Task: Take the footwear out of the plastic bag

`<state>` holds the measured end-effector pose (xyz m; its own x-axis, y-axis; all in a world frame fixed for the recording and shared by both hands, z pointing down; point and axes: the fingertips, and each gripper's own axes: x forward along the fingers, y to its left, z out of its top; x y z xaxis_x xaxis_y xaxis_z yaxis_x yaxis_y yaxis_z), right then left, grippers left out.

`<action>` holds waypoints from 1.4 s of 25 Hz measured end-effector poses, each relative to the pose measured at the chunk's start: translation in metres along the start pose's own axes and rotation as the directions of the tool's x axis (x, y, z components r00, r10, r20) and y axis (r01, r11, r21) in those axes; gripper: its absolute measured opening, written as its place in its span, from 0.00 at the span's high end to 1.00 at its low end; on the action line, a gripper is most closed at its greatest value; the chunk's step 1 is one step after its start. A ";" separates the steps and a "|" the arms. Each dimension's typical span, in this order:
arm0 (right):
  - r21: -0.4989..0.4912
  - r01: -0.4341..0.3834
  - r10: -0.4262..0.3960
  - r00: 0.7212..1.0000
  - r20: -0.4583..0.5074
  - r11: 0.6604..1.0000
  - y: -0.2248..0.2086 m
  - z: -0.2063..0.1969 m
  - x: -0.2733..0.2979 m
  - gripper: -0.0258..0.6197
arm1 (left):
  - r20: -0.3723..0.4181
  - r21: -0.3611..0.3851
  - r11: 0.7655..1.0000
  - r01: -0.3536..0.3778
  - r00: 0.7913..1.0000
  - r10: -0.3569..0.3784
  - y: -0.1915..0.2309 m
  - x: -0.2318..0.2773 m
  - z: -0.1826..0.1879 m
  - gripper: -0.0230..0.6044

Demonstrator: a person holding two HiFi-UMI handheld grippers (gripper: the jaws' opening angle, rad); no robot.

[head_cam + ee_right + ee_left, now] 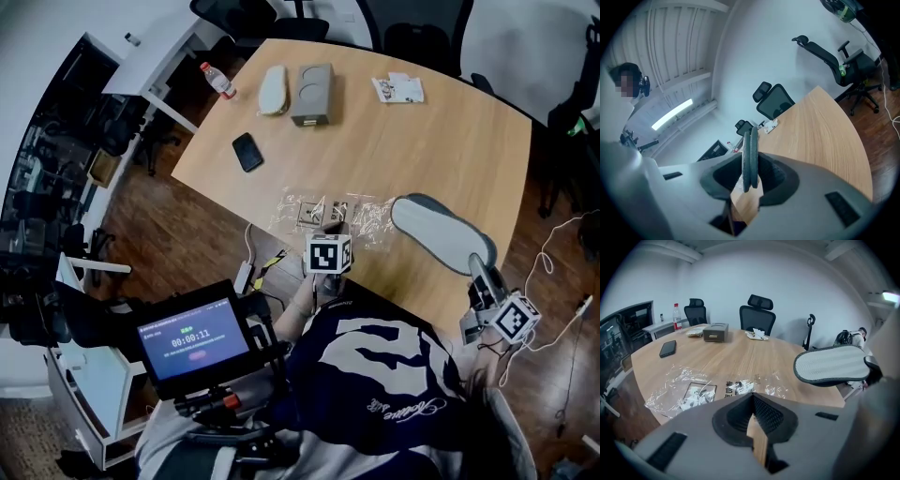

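Observation:
A pair of flat grey-soled slippers (pixel 441 232) is lifted over the table's right front edge, sole side up. My right gripper (pixel 479 269) is shut on their heel end. In the right gripper view the slippers (pixel 750 157) stand edge-on between the pads of the right gripper (pixel 749 180). The clear plastic bag (pixel 323 214) lies flat and crumpled on the wooden table (pixel 422 150), with printed labels showing through it. My left gripper (pixel 332 228) hovers at the bag's near edge. In the left gripper view the left gripper (pixel 752 398) has its jaws together with nothing between them, behind the bag (pixel 693 392) and left of the slippers (pixel 832 365).
On the far side of the table lie a black phone (pixel 247 151), a grey box (pixel 312 94), a beige pouch (pixel 273 89), a bottle (pixel 217 80) and some paper packets (pixel 397 89). Office chairs (pixel 758 315) stand beyond. A timer screen (pixel 192 339) sits near my body.

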<state>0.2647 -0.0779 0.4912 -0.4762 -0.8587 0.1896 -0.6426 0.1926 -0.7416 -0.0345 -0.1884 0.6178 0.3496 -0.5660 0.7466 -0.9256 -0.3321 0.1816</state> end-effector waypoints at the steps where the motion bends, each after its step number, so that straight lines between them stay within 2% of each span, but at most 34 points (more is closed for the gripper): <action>1: 0.009 -0.020 0.019 1.000 0.007 1.000 0.003 0.000 -0.001 0.81 | 0.012 0.001 1.000 0.004 1.000 -0.005 -0.005 -0.007 -0.003 0.96; 5: -0.002 -0.075 0.075 0.997 0.004 0.997 0.014 0.005 0.020 0.81 | 0.060 -0.003 1.000 0.013 0.998 -0.012 -0.016 -0.029 -0.005 0.96; 9: 0.082 -0.202 0.203 0.979 0.002 0.976 0.032 0.005 0.054 0.81 | 0.098 -0.025 1.000 0.000 0.995 0.003 -0.022 -0.047 -0.010 0.96; 14: 0.148 -0.264 0.277 0.957 -0.081 0.953 0.043 -0.021 0.090 0.81 | 0.138 -0.060 0.998 -0.024 0.990 0.032 -0.025 -0.069 -0.020 0.96; 15: 0.158 -0.241 0.260 0.959 -0.113 0.958 0.040 -0.030 0.095 0.81 | 0.146 -0.070 0.997 -0.028 0.988 0.039 -0.024 -0.074 -0.022 0.96; 18: 0.137 -0.045 0.075 0.970 -0.230 0.990 0.008 -0.060 0.102 0.81 | 0.165 -0.099 0.994 -0.041 0.985 0.057 -0.024 -0.084 -0.027 0.96; 19: 0.113 -0.023 0.051 0.967 -0.249 0.993 0.003 -0.067 0.106 0.81 | 0.168 -0.107 0.993 -0.045 0.984 0.063 -0.024 -0.087 -0.029 0.96; 22: 0.087 -0.028 0.050 0.965 -0.259 0.996 0.002 -0.080 0.113 0.81 | 0.172 -0.127 0.990 -0.059 0.982 0.081 -0.025 -0.097 -0.042 0.96; 27: 0.166 0.035 0.016 0.956 -0.293 0.985 -0.016 -0.099 0.113 0.78 | 0.177 -0.164 0.984 -0.072 0.979 0.101 -0.026 -0.108 -0.054 0.96; 31: 0.217 0.072 0.009 0.937 -0.349 0.973 -0.036 -0.121 0.112 0.70 | 0.183 -0.184 0.980 -0.077 0.977 0.111 -0.023 -0.110 -0.057 0.96; 33: 0.171 0.104 -0.027 0.915 -0.402 0.980 -0.044 -0.132 0.107 0.58 | 0.185 -0.186 0.979 -0.080 0.976 0.115 -0.021 -0.111 -0.057 0.96; 35: 0.069 0.154 -0.108 0.891 -0.441 0.986 -0.053 -0.136 0.100 0.58 | 0.183 -0.187 0.979 -0.082 0.976 0.117 -0.021 -0.112 -0.058 0.96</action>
<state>0.1689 -0.1095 0.6371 -0.6193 -0.5767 0.5328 -0.6655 0.0253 -0.7460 -0.0623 -0.0745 0.5678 0.2597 -0.7295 0.6328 -0.9620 -0.1379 0.2358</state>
